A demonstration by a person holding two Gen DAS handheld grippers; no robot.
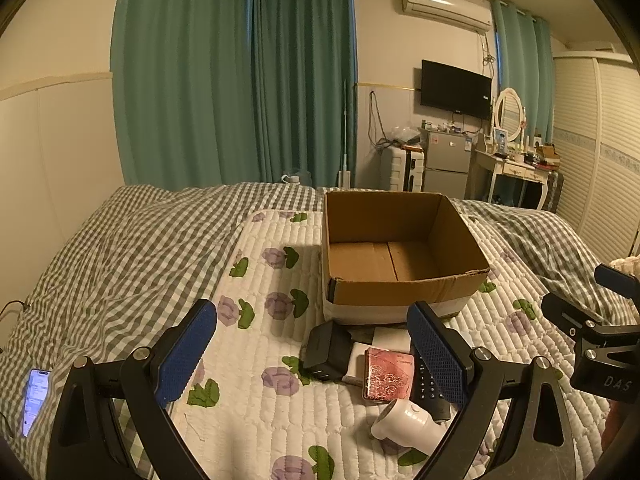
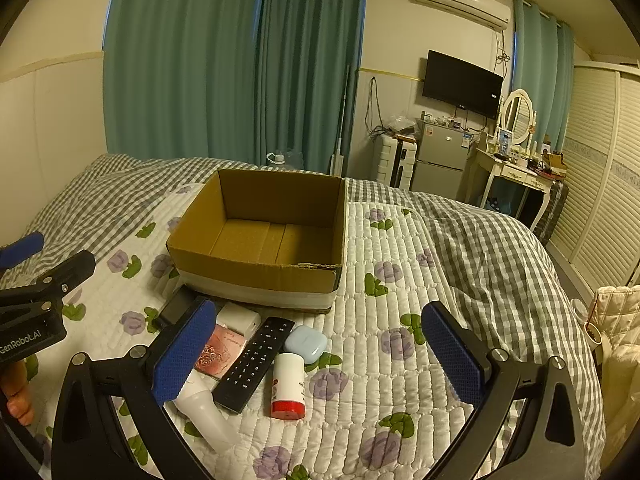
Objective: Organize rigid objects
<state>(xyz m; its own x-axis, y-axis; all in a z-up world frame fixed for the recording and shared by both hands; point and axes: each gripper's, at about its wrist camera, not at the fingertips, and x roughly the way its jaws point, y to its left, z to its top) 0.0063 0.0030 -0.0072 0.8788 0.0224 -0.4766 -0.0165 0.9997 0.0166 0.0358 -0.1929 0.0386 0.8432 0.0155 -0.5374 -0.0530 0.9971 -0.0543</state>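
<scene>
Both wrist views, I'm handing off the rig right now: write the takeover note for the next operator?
Left claw: open, holding nothing, above the quilt.
Right claw: open, holding nothing, above the pile.
Cardboard box: on the quilt, nothing inside.
Pile in front of the box: black remote, white bottle with red cap, pale blue case, pink patterned box, white box, black adapter, white handheld device.
Done: nothing boxed.
Left: all seven items, presumably into the box.
</scene>
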